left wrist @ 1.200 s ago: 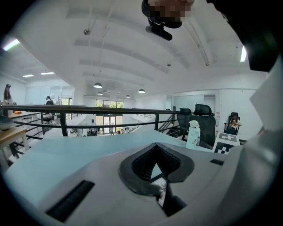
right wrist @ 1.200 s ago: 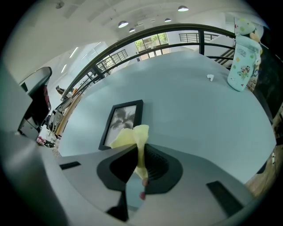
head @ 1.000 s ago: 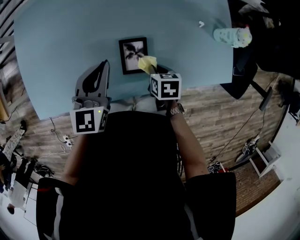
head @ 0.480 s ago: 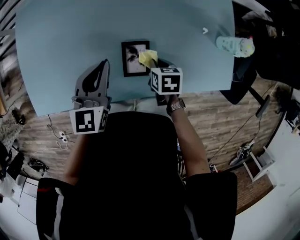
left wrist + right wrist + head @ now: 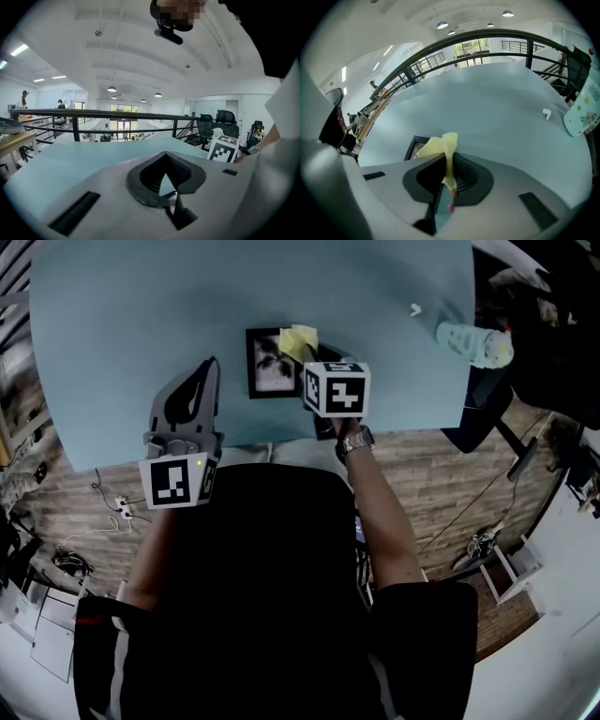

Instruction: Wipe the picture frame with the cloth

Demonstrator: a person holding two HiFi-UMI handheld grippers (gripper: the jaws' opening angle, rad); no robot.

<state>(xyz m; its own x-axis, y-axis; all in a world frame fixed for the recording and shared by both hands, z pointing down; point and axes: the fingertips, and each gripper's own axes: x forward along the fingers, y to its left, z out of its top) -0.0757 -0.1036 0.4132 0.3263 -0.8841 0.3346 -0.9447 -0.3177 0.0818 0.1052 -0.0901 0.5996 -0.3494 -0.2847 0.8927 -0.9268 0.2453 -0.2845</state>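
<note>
Right gripper [image 5: 449, 172] is clamped on the yellow cloth [image 5: 439, 144]. The cloth sits on the top right corner of the picture frame [image 5: 266, 369], which lies flat on the blue table [image 5: 131, 315]. Left gripper [image 5: 165, 155] has its jaws together with nothing between them. It hangs over the table's near edge, left of the frame and apart from it.

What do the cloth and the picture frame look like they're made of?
Cloth: thin, soft yellow fabric with a matte look; it folds and bunches in loose creases. Picture frame: dark, matte border, wood or plastic, which one cannot be told; the pale front over the print looks smooth, possibly glass.
</note>
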